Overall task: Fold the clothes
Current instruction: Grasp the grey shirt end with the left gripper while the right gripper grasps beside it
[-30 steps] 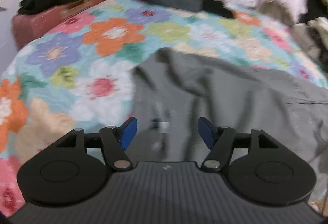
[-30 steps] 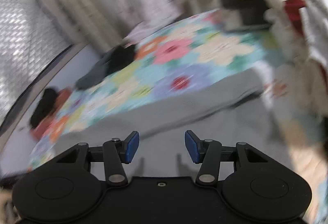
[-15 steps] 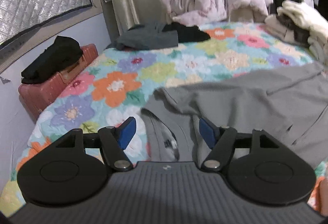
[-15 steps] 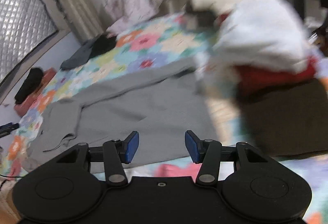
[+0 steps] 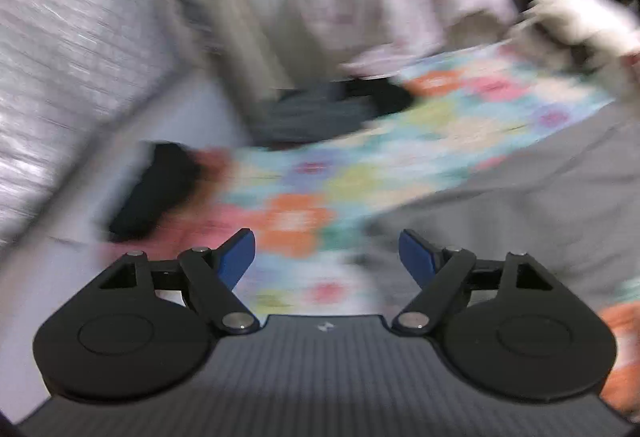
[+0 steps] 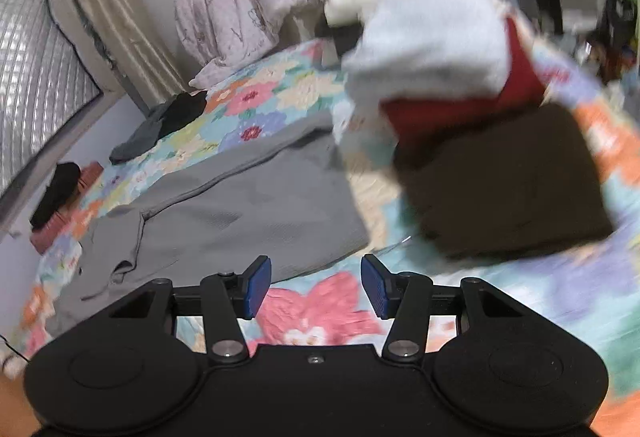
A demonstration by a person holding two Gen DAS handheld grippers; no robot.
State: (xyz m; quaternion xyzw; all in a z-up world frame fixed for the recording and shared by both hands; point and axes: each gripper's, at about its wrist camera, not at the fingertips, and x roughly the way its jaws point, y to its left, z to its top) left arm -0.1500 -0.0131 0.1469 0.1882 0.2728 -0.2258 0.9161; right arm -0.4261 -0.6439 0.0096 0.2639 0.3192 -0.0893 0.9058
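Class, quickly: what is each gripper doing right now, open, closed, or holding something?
Left gripper: fingers opening, nothing between them.
Right gripper: open, holding nothing, above the floral bedspread.

1. Left wrist view: motion blur smears everything; the floral bedspread, the dark garments at the far end and the black item at left lack detail.
2. Grey garment: cut off by the right edge there.
3. Right wrist view: the pile of clothes at right is blurred; individual pieces cannot be separated.
4. Brown folded item: blurred, type indeterminate.
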